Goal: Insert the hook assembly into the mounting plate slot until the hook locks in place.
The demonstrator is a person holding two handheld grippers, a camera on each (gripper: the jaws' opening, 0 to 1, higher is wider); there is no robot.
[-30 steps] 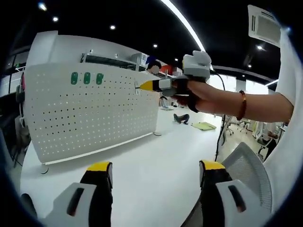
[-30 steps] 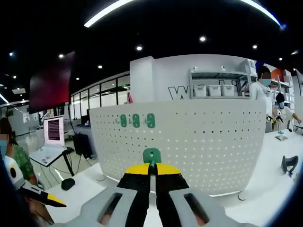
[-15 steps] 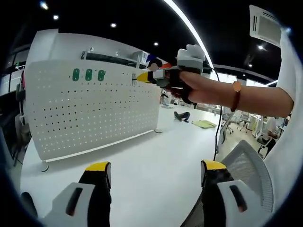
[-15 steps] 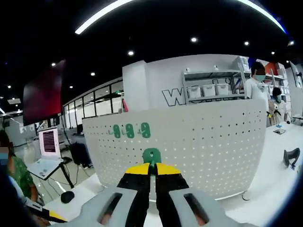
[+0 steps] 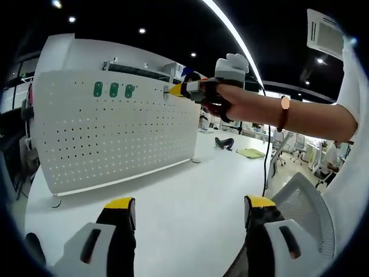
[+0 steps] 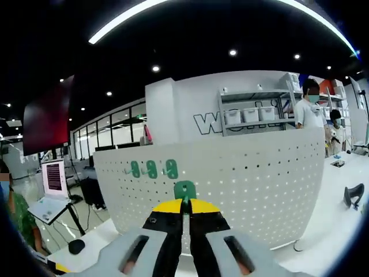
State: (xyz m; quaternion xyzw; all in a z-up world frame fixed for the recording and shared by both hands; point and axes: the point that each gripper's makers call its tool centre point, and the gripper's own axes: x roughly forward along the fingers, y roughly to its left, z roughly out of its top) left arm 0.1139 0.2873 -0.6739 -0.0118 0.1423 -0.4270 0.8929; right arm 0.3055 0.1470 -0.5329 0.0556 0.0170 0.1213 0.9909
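- A white perforated mounting plate [image 6: 242, 184] stands upright on a white table [image 5: 173, 196], three green hooks [image 6: 151, 169] already seated near its top left.
- The right gripper [image 6: 184, 203] pinches a fourth green hook [image 6: 185, 190] between closed jaws, raised near the plate's top edge.
- The left gripper [image 5: 187, 210] hangs low over the table, jaws wide, holding nothing.
- This hook looks not yet inserted; seating and locking remain.

A white desk [image 5: 173, 196] stands in an open office with a dark ceiling [image 6: 190, 46], recessed spotlights and a long light strip [image 5: 230, 34]. Shelving [image 6: 253, 112] with bins lines a white wall [image 6: 179, 109].
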